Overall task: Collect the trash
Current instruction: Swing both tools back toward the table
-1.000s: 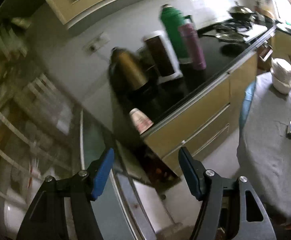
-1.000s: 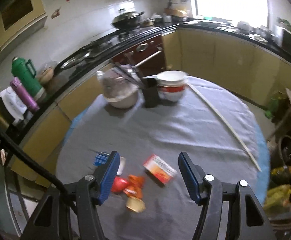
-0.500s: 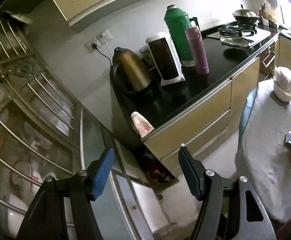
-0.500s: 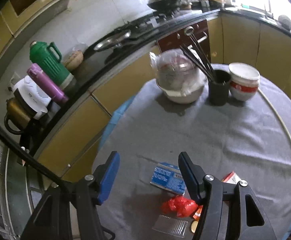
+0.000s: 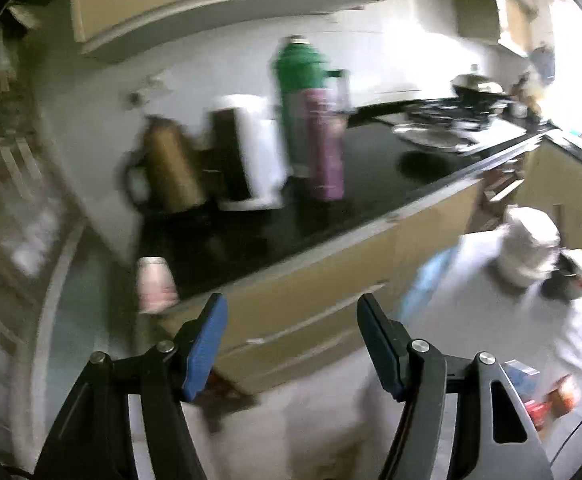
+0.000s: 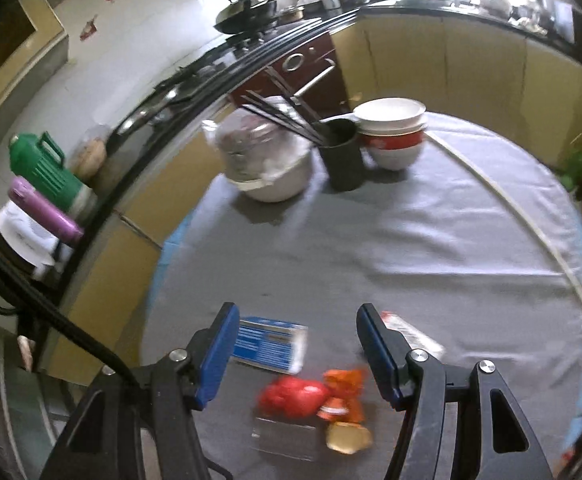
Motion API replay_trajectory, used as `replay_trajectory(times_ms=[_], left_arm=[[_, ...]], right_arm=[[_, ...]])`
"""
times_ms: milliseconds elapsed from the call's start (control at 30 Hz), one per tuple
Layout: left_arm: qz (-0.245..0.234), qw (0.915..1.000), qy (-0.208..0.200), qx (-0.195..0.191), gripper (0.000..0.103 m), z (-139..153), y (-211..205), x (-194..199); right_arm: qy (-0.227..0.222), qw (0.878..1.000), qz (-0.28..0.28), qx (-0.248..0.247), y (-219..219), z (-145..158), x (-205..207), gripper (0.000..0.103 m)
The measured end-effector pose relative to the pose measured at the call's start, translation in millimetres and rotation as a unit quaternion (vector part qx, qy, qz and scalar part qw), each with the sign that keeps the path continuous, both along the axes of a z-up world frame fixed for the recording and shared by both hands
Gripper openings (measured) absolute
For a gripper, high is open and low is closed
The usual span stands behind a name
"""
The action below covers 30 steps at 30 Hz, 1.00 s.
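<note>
Trash lies on the near part of a round table with a grey cloth (image 6: pixel 391 248): a blue packet (image 6: pixel 269 344), a red wrapper (image 6: pixel 291 396), an orange wrapper (image 6: pixel 341 394), a clear plastic piece (image 6: pixel 283 436), a yellow scrap (image 6: pixel 347 438) and a white-and-red packet (image 6: pixel 411 334). My right gripper (image 6: pixel 293 354) is open and empty, above this pile. My left gripper (image 5: pixel 291 344) is open and empty, off the table and facing the kitchen counter (image 5: pixel 331 208). The trash shows blurred at the lower right of the left wrist view (image 5: pixel 551 396).
At the table's far side stand a covered bowl (image 6: pixel 267 160), a black cup of chopsticks (image 6: pixel 341 156) and stacked bowls (image 6: pixel 393 132). A long white stick (image 6: pixel 519 216) lies along the right rim. On the counter stand a green flask (image 5: pixel 299 92), a purple bottle (image 5: pixel 325 144), a white appliance (image 5: pixel 247 152) and a brass kettle (image 5: pixel 171 164).
The left wrist view has swung right, bringing more of the table into sight. The right gripper has shifted over the table, so the trash now sits between its fingers. Both stayed open.
</note>
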<state>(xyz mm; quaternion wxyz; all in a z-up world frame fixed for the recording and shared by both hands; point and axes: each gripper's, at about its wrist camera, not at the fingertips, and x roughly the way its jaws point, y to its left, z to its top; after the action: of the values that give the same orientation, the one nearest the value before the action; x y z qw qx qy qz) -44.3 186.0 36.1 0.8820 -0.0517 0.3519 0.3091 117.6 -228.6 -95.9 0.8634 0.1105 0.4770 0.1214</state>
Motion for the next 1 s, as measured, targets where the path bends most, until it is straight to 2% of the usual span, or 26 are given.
replay_trajectory(times_ms=[133,233,433,567,800,900,1000], left_arm=[[-0.085,0.9947,-0.002,-0.058,0.068,-25.3,-37.5,38.0],[-0.131,0.9897,0.007,-0.055,0.068,-46.7,-52.8,53.0],[-0.175,0.982,0.039,-0.061,0.068,-101.8,-64.1,78.4],[-0.209,0.9761,0.031,-0.05,0.068,-130.6,-87.8,89.8],[-0.286,0.9573,-0.008,-0.044,0.068,-169.5,-141.1,92.4],[-0.321,0.9458,-0.011,-0.048,0.068,-184.1,-158.3,80.4],[-0.354,0.9337,-0.036,-0.044,0.068,-191.1,-169.2,56.1]], right_arm=[[-0.007,1.0,-0.023,-0.011,-10.3,6.4,-0.3,0.065],[-0.024,0.999,-0.036,0.002,-8.8,6.4,-7.6,0.065],[-0.051,0.997,-0.044,0.035,-7.6,-20.4,-34.3,0.065],[-0.085,0.994,-0.048,0.042,-17.5,-40.9,-51.4,0.065],[-0.115,0.987,-0.074,0.082,-45.3,-73.3,-80.5,0.065],[-0.12,0.982,-0.102,0.109,-57.4,-84.7,-96.3,0.065],[-0.151,0.973,-0.129,0.117,-61.4,-90.4,-129.1,0.065]])
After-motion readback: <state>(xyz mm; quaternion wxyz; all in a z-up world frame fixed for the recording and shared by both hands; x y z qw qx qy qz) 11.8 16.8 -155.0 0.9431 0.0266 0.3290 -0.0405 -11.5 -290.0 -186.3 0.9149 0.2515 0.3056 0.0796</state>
